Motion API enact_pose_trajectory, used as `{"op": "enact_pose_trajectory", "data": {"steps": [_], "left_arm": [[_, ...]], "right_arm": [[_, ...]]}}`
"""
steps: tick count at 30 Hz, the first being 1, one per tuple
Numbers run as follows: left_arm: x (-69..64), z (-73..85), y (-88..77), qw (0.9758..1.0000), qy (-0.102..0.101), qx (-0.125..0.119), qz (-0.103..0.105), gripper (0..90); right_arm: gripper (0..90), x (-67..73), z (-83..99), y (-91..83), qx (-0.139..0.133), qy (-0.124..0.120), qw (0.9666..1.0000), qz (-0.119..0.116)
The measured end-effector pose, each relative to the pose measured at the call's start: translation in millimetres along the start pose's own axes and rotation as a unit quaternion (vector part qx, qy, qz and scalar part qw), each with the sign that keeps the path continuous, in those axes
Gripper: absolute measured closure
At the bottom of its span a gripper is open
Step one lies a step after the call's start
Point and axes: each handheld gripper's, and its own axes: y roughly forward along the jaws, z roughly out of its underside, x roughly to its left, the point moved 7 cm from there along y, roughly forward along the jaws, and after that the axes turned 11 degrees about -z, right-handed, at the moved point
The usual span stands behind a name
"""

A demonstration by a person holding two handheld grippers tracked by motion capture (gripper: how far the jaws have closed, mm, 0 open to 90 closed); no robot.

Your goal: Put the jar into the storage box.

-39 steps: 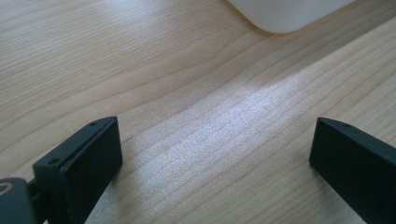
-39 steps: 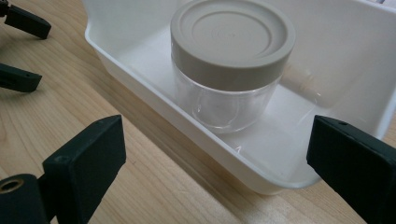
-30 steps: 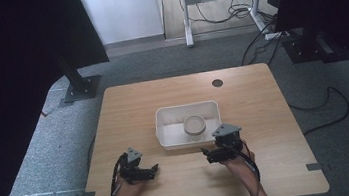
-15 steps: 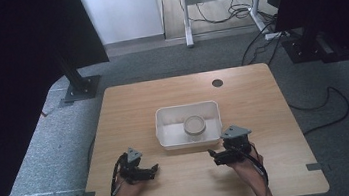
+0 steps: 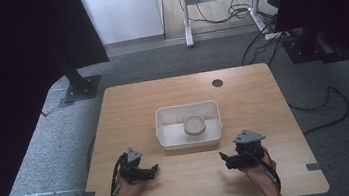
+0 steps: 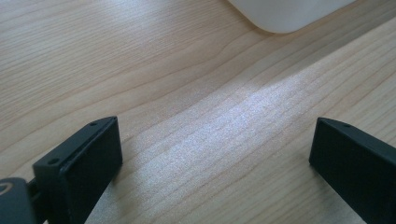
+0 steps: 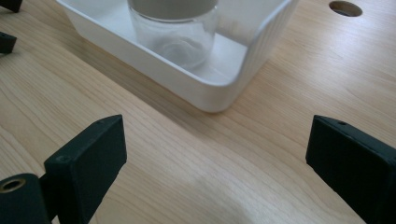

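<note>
At the near left of the worktop (image 5: 128, 103), the left gripper (image 5: 152, 170) rests low over bare wood with its jaws spread wide and nothing between them. In the middle sits the white tray (image 5: 164, 129), and the glass jar (image 5: 194, 125) stands upright inside it, toward its right half. At the near right, the right gripper (image 5: 224, 161) is likewise wide open and empty, just short of the tray's near right corner. Judging by this, the jar is already placed and both grippers are clear of it; little seems left.
</note>
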Motion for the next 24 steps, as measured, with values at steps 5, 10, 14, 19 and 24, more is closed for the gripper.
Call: {"op": "enact_pose_trajectory", "data": {"steps": [5,10,14,19,24], "left_arm": [[0.0,0.0,0.0,1.0000,0.000,0.000,0.000,2.4],[0.0,0.0,0.0,1.0000,0.000,0.000,0.000,2.4],[0.0,0.0,0.0,1.0000,0.000,0.000,0.000,2.4],[0.0,0.0,0.0,1.0000,0.000,0.000,0.000,2.4],[0.0,0.0,0.0,1.0000,0.000,0.000,0.000,2.4]], "right_arm": [[4.8,-6.3,10.0,-8.1,-0.002,0.008,0.9999,0.010],[4.7,-11.5,19.7,-14.2,-0.002,0.015,0.9997,0.017],[4.7,-14.5,27.4,-17.3,-0.001,0.020,0.9996,0.023],[4.8,-17.5,36.8,-19.7,0.000,0.026,0.9993,0.027],[4.8,-19.6,44.3,-21.6,-0.002,0.033,0.9991,0.028]]}}
